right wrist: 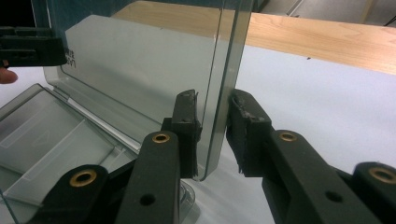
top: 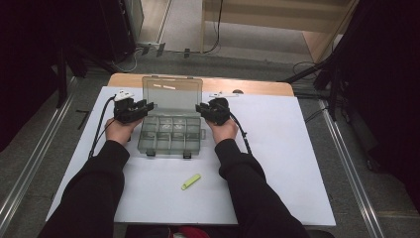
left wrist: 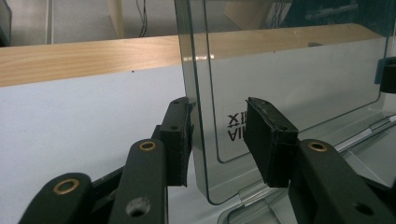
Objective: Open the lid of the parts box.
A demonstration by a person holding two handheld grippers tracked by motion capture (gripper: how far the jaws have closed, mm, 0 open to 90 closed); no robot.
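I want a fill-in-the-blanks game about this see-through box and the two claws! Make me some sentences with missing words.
1. The lid of the clear plastic box stands ____, not shut.
2. The left claw and the right claw each have their jaws around a side edge of the ____.
3. The small marker lying on the white table is coloured ____.
4. The marker lies ____ the box, nearer the person.

Missing words: open; lid; yellow; outside
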